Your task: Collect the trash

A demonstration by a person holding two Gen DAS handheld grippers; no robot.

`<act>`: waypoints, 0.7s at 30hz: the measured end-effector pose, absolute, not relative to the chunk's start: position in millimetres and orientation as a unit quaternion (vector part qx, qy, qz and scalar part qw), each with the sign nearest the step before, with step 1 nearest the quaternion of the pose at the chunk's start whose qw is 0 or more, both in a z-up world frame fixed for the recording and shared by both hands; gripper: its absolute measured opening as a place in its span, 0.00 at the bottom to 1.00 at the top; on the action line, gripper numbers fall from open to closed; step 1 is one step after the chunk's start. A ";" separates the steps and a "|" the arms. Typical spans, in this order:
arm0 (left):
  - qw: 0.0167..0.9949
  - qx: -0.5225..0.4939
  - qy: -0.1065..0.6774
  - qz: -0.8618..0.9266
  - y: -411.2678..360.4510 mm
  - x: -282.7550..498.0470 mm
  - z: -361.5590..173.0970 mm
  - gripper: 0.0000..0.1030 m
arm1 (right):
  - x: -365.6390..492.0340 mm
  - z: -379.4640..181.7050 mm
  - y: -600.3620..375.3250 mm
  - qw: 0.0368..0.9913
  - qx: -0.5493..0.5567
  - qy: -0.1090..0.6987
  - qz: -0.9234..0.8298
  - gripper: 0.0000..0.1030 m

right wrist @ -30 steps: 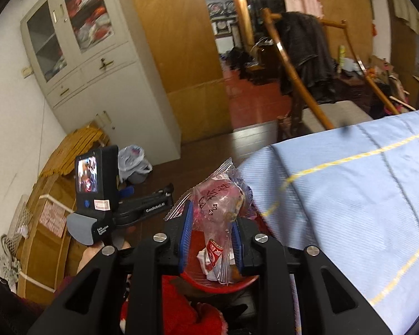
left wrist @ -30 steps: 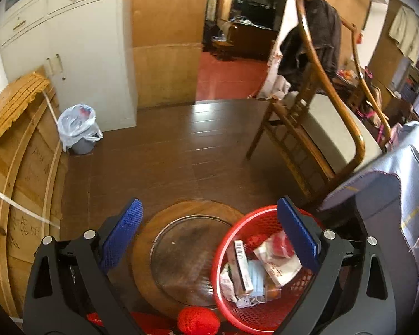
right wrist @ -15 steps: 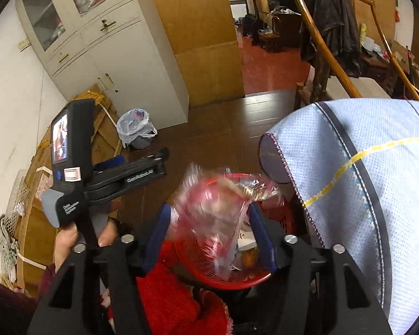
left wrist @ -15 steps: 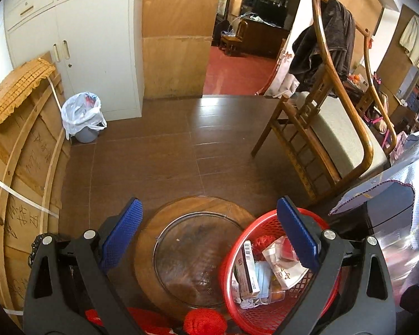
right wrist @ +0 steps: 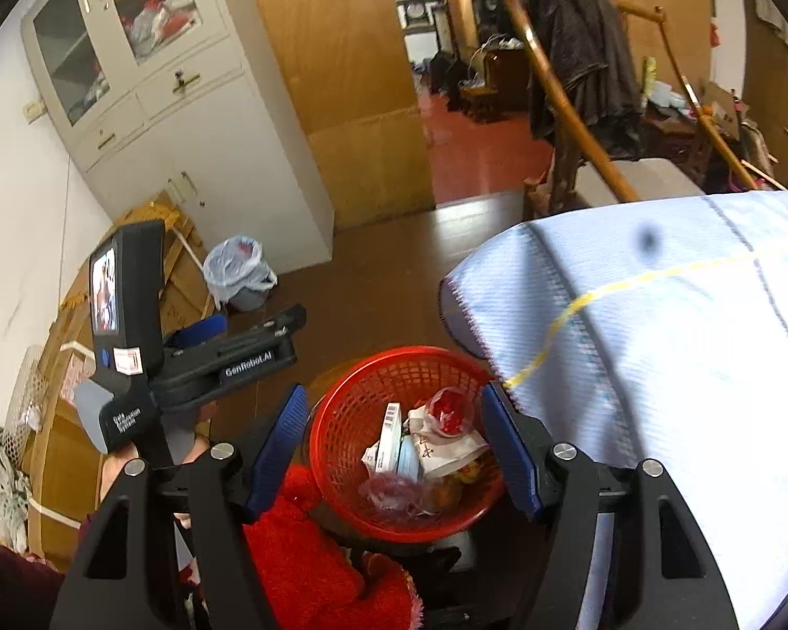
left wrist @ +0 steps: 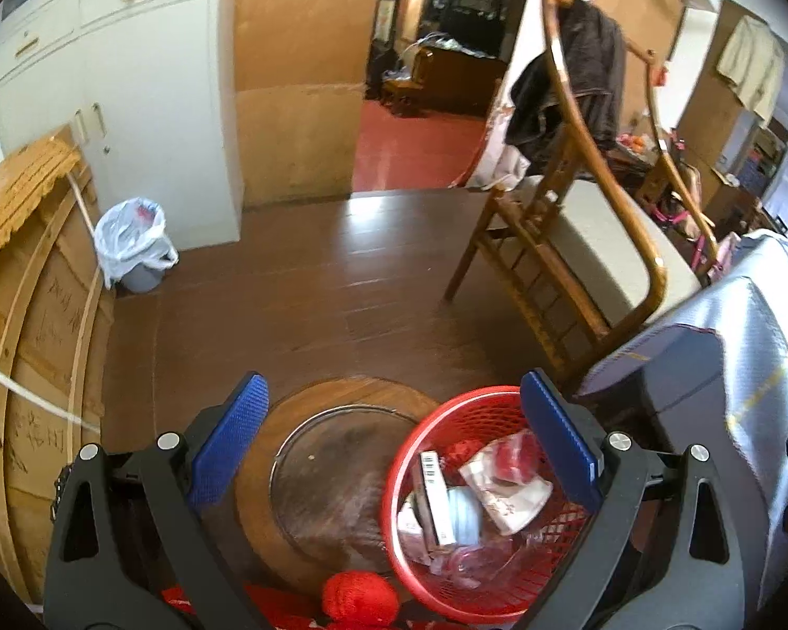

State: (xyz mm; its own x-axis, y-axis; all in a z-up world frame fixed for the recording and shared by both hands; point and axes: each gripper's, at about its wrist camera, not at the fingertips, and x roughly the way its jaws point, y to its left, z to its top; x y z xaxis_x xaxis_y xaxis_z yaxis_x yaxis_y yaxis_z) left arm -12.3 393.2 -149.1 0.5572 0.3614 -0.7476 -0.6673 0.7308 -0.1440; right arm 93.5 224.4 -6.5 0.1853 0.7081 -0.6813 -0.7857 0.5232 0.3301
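A red mesh basket (left wrist: 394,478) (right wrist: 336,420) stands on the floor by the table's edge. In it lie a white box with a barcode (left wrist: 431,493) (right wrist: 391,428), a blue face mask (left wrist: 465,517), a red-and-white packet (left wrist: 509,478) (right wrist: 446,412) and a crumpled clear plastic bag (left wrist: 473,562) (right wrist: 389,488). My right gripper (right wrist: 394,389) hangs straight above the basket; its jaws are opening and nothing is between them. My left gripper (left wrist: 391,383) is open and holds nothing, with its right finger over the basket's rim.
A round wooden disc (left wrist: 336,478) lies left of the basket. A table under blue cloth (right wrist: 656,367) fills the right. A wooden chair (left wrist: 578,273) stands beyond, and a small bin with a white bag (left wrist: 131,247) by the white cabinet. A red fluffy sleeve (right wrist: 299,541) is close below.
The right gripper opened and let go of the clear printed bag, which now lies in the red basket. The left gripper stayed open over the basket.
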 end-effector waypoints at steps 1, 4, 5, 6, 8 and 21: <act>0.861 -0.205 0.359 0.297 387.5 -11.7 -144.9 0.91 | 92.4 -3.5 218.6 0.770 -0.042 0.411 0.486 0.66; 0.872 -0.181 0.351 0.289 364.4 -9.0 -129.7 0.91 | 89.7 2.9 201.8 0.775 -0.036 0.401 0.488 0.66; 0.875 -0.173 0.349 0.288 358.5 -9.0 -125.4 0.91 | 89.0 5.8 197.4 0.776 -0.035 0.397 0.488 0.66; 0.878 -0.163 0.346 0.287 351.9 -9.2 -120.5 0.91 | 87.5 8.5 191.9 0.778 -0.035 0.393 0.489 0.66; 0.886 -0.138 0.339 0.286 333.9 -10.1 -106.8 0.91 | 84.1 16.1 176.6 0.784 -0.032 0.379 0.490 0.66; 0.878 -0.091 0.350 0.314 275.5 -59.2 -65.8 0.93 | 57.4 44.0 101.7 0.790 0.025 0.333 0.514 0.77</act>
State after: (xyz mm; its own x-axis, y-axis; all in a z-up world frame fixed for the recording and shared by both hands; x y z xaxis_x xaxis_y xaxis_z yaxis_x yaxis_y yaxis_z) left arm -59.2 275.5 -65.8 0.5567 0.4885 -0.6720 -0.6154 0.7858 0.0615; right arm 57.4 101.7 44.0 0.2497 0.8293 -0.4999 -0.7957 0.4699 0.3821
